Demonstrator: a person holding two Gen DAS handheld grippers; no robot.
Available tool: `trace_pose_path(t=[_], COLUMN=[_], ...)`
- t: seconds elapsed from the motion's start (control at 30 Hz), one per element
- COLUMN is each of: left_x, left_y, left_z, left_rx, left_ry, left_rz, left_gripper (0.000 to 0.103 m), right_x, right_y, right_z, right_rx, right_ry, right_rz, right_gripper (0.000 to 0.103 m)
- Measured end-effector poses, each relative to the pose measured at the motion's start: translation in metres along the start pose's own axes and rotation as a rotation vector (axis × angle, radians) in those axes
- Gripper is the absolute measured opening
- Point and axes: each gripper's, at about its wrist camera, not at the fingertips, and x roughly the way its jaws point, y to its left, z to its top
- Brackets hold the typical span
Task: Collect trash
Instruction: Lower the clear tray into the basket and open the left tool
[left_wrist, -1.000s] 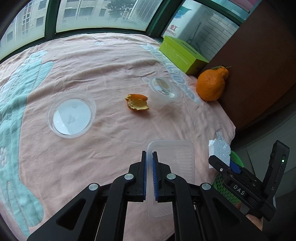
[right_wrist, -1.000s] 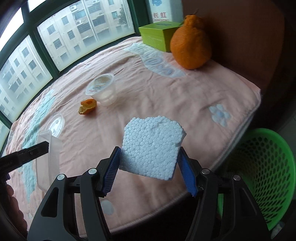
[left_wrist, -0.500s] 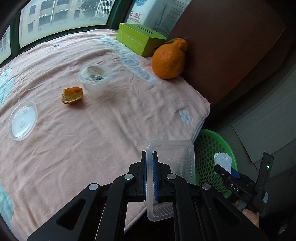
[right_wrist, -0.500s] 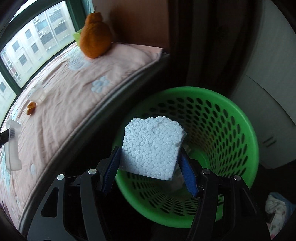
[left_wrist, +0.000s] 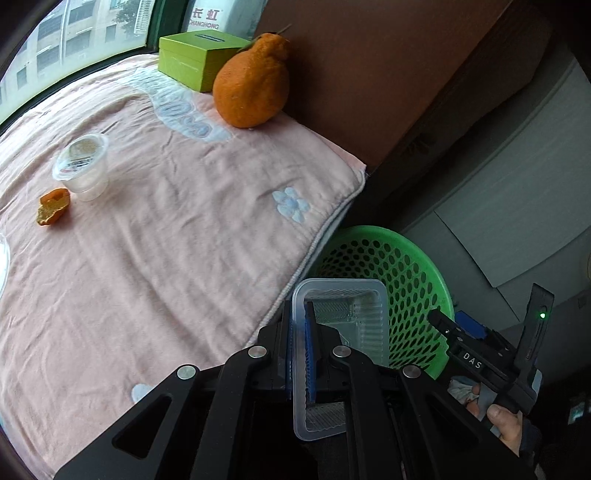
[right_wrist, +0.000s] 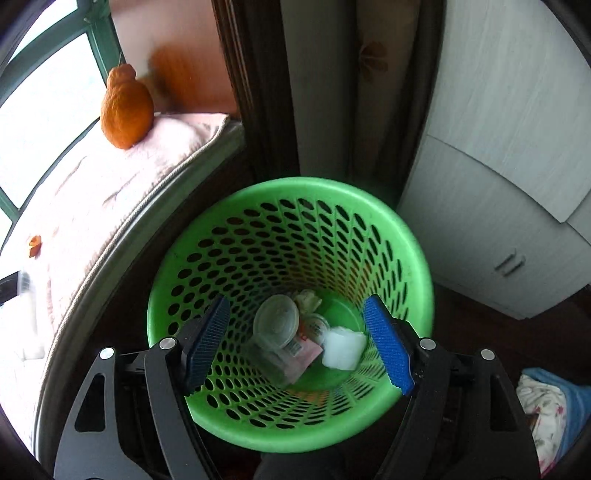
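Observation:
My left gripper (left_wrist: 300, 314) is shut on the wall of a clear plastic tray (left_wrist: 343, 332) and holds it at the table's edge, beside the green mesh bin (left_wrist: 413, 266). My right gripper (right_wrist: 295, 325) is open and empty right above the green bin (right_wrist: 229, 206). The white foam piece (right_wrist: 342, 350) lies at the bin's bottom beside a clear cup (right_wrist: 276, 322) and wrappers. An orange peel (left_wrist: 53, 206) and a clear plastic cup (left_wrist: 82, 167) sit on the pink cloth (left_wrist: 155, 236).
A whole orange fruit (left_wrist: 253, 83) and a green box (left_wrist: 195, 59) stand at the back of the table by a brown wall. White cabinet doors (right_wrist: 509, 184) stand behind the bin. A bundle of cloth (right_wrist: 554, 406) lies on the floor at right.
My right gripper swung off the table to above the bin, opened, and the foam dropped in. My left gripper carried the tray toward the table's edge by the bin.

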Motion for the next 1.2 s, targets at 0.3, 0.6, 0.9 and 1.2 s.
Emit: trace_pose_path(t=[0.3, 0.6, 0.9, 1.2], left_x=[0.044, 0.091, 0.135, 0.141], left_y=[-0.054, -0.106, -0.145, -0.149], left_z=[-0.013, -0.017, -0.018, -0.03], left_rx=[0.083, 0.169, 0.215, 0.2], left_ry=[0.085, 0.171, 0.248, 0.273], left_rz=[-0.034, -0.043, -0.07, -0.146], left_gripper=[0.006, 0.006, 0.007, 0.036], right_x=[-0.036, -0.051, -0.054, -0.056], right_y=[-0.022, -0.05, -0.078, -0.086], right_z=[-0.003, -0.008, -0.018, -0.023], right_rx=[0.023, 0.081, 0.14, 0.155], right_ry=[-0.083, -0.115, -0.116, -0.119], right_rz=[0.007, 0.019, 0.022, 0.029], right_gripper=[0.078, 0.08, 0.08, 0.08])
